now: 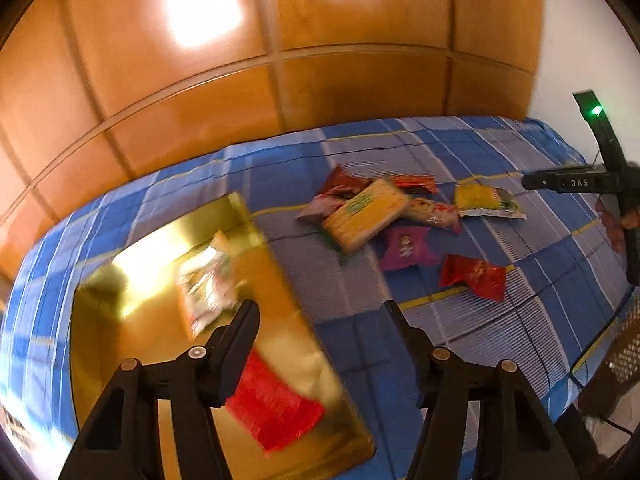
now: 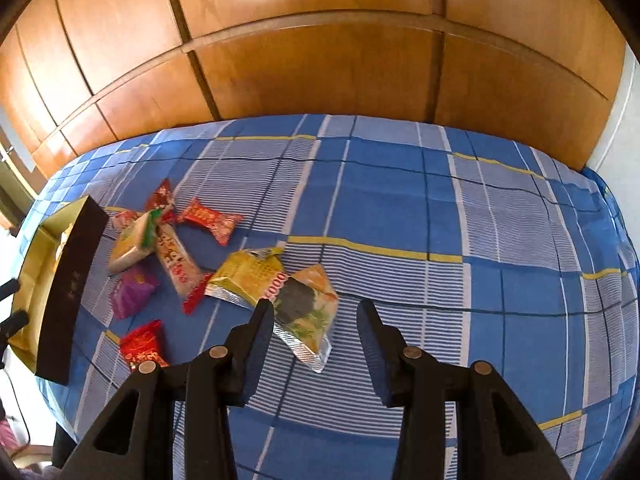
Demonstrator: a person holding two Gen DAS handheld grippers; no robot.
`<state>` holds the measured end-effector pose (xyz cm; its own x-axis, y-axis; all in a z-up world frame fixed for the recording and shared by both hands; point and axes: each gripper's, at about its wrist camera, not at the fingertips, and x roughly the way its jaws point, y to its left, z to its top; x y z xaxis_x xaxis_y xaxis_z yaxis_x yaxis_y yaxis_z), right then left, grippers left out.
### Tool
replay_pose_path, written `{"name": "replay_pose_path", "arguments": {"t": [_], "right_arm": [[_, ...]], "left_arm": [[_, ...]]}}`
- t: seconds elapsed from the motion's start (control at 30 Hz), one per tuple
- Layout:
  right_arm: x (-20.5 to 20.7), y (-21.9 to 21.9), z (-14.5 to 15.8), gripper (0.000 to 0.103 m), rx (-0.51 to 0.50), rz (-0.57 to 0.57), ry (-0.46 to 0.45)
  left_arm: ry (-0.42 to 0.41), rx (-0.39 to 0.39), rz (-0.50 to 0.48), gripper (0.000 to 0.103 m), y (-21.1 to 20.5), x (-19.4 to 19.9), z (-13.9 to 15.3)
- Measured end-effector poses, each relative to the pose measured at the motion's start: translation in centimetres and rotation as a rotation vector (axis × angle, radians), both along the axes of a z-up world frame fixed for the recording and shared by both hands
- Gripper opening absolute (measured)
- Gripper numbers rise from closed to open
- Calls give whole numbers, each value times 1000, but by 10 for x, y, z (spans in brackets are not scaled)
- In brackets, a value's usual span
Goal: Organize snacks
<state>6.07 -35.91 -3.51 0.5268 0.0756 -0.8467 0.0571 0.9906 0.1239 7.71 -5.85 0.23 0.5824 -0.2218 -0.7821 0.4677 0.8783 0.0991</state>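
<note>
I am working over a bed in a blue checked sheet [image 2: 392, 208], with a wooden wardrobe [image 2: 320, 60] standing behind it. At the left my left gripper [image 1: 320, 312], jaws apart and empty, is hanging over the gold box [image 1: 132, 320] holding two packets; the loose snacks [image 2: 168, 248] are lying just right of it. My right gripper [image 2: 316, 312], jaws apart and empty, is hovering by the yellow packet [image 2: 276, 292], bare sheet stretching rightward to the bed's edge

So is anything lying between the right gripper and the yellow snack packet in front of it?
Nothing visible does. The right gripper is open and empty, and the yellow packet lies flat on the checked bedspread just ahead of its fingers. The other snacks sit further left, toward the gold box.
</note>
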Motion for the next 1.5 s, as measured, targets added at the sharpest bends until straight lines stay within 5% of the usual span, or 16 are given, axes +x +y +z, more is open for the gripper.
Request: {"name": "replay_pose_path", "arguments": {"t": [0.33, 0.63, 0.9, 1.03, 1.13, 1.5], "right_arm": [[1, 6, 11, 44, 38, 25, -37], [3, 5, 16, 45, 59, 24, -55], [5, 9, 19, 46, 52, 46, -70], [5, 11, 19, 46, 33, 50, -76], [4, 12, 19, 46, 20, 53, -75], [2, 16, 16, 46, -23, 59, -66]], "left_arm": [[31, 134, -233, 63, -78, 69, -22], [74, 255, -331, 63, -113, 111, -58], [135, 169, -302, 60, -118, 132, -73], [86, 106, -287, 28, -116, 116, -58], [91, 11, -260, 19, -107, 105, -38], [252, -242, -250, 13, -76, 25, -28]]}}
